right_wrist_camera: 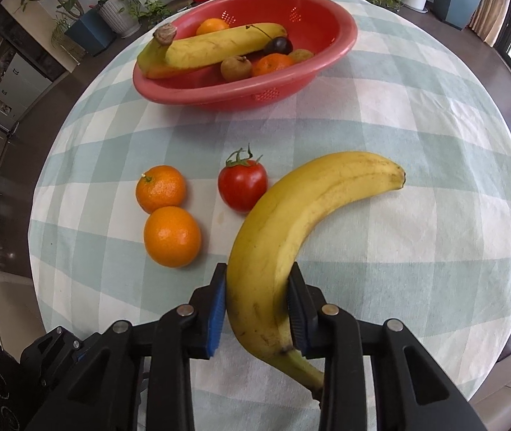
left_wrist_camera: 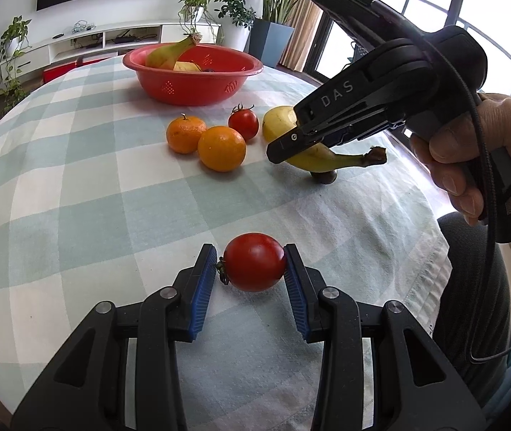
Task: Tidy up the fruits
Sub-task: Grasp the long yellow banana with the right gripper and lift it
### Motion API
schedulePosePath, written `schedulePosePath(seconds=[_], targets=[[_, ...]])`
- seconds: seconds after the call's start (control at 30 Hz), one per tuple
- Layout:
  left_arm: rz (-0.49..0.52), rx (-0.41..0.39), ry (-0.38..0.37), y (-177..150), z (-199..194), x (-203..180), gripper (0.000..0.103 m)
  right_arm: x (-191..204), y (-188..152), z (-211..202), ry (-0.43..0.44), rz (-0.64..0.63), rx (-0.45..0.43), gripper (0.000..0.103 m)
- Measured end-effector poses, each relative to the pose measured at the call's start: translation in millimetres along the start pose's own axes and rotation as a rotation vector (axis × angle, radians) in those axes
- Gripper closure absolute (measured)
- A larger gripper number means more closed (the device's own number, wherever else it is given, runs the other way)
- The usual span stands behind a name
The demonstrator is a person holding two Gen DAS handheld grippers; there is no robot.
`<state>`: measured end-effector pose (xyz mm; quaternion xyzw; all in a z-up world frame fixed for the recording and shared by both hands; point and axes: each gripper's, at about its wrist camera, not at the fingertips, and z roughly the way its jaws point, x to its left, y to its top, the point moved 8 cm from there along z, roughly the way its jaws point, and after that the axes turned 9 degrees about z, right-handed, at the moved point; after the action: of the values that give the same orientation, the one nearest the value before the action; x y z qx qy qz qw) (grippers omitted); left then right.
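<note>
We see the left gripper (left_wrist_camera: 251,267) clamping a red tomato (left_wrist_camera: 254,262) above the checked tablecloth (left_wrist_camera: 86,194). Ahead, the right gripper (left_wrist_camera: 284,151), held by a hand (left_wrist_camera: 478,158), grips a banana (left_wrist_camera: 321,156) beside two oranges (left_wrist_camera: 205,142), another tomato (left_wrist_camera: 243,123) and a red bowl (left_wrist_camera: 192,73).

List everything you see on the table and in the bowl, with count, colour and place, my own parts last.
bowl: one, red, far side of the table
fruit in bowl: yellow banana, two orange ones, dark cherry, brownish pieces
oranges: two, orange, side by side mid-table
tomatoes: two, red; one beside the oranges, one in the left gripper
banana: one, yellow, in the right gripper
small brown fruit: one, under that banana
tablecloth: one, pale green and white check
hand: one, holding the right gripper
</note>
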<state>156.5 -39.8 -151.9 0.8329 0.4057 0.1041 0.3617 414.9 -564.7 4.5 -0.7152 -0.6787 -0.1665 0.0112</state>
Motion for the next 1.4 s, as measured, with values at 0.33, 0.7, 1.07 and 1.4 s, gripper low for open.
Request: schedulePosePath(seconds=[0.33, 0.7, 1.07, 1.4], targets=[[0.005, 0.004, 0.006, -1, 2, -1, 0.067, -11, -8, -29, 0.085, -0.006, -0.038, 0.07], [-0.004, -0.007, 0.005, 2, -1, -1, 0.067, -1, 2, -64, 0.155, -0.017, -0.131, 0.07], [-0.027, -0.041, 0.006, 26, -18, 5, 0.067, -3, 23, -86, 0.286, 0.028, -0.208, 0.07], [0.004, -0.083, 0.067, 94, -32, 30, 0.067, -2, 64, -98, 0.344, 0.022, -0.262, 0.07]])
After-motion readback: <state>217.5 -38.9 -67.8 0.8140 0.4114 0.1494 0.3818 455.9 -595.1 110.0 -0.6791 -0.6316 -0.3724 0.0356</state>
